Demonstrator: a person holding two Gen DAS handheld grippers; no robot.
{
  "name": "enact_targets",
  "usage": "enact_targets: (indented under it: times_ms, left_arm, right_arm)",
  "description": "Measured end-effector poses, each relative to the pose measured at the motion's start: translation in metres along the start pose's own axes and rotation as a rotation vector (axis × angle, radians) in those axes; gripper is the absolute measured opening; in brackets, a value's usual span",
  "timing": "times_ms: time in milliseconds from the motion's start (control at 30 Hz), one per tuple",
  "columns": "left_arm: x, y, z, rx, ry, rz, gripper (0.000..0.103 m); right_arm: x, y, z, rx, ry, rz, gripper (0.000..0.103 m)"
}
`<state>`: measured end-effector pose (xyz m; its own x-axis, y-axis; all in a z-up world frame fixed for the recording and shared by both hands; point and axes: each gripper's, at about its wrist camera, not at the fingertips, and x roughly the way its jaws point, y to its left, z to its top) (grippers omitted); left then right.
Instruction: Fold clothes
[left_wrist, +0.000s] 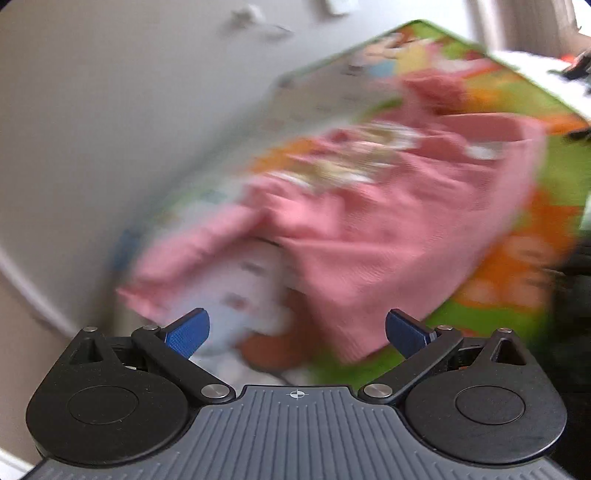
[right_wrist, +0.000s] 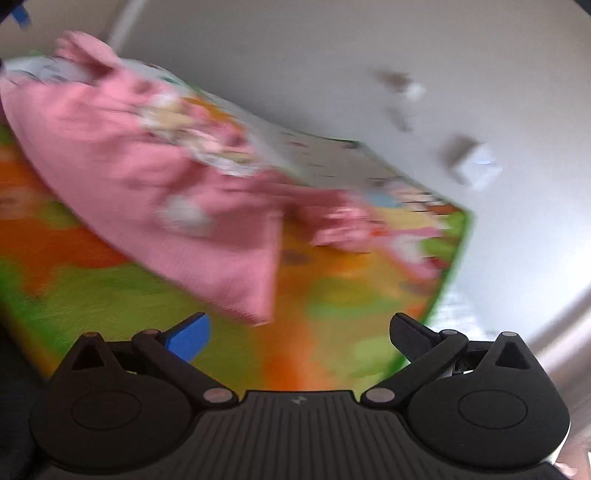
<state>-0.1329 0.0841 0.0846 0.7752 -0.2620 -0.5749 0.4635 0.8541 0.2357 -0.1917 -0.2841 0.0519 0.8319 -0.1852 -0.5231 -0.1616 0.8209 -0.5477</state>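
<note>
Pink top (left_wrist: 369, 221) spread, rumpled, on play mat (left_wrist: 517, 266). Left hand-held gripper (left_wrist: 297, 334) and right hand-held gripper (right_wrist: 299, 336) both spread, empty, above it. Next likely: pinch a hem or sleeve.

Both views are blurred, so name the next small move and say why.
Probably bring the left claw down onto the near hem of the pink garment. Both claws are open and empty, and the garment lies spread, unfolded, on the colourful mat, its hem just ahead.

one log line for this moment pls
task: fold clothes | left gripper: open, empty | right gripper: open, empty | pink top: spread on mat, unfolded | views blurred
</note>
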Motion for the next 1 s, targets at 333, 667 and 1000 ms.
enact_targets:
  times_ms: [333,667,1000]
  left_arm:
    - [0.037,-0.011,0.019,-0.195,0.003,-0.371,0.103]
    - [0.086,-0.015,0.007,-0.354,0.114,-0.489,0.103]
    - [0.102,-0.011,-0.016,-0.44,0.172,-0.506,0.103]
  right_arm:
    - [0.055,-0.042,0.05,0.653,-0.079,0.43,0.103]
    - [0.099,-0.001,0.036,0.621,0.133,0.64,0.103]
    - [0.06,0.016,0.003,0.595,0.191,0.618,0.103]
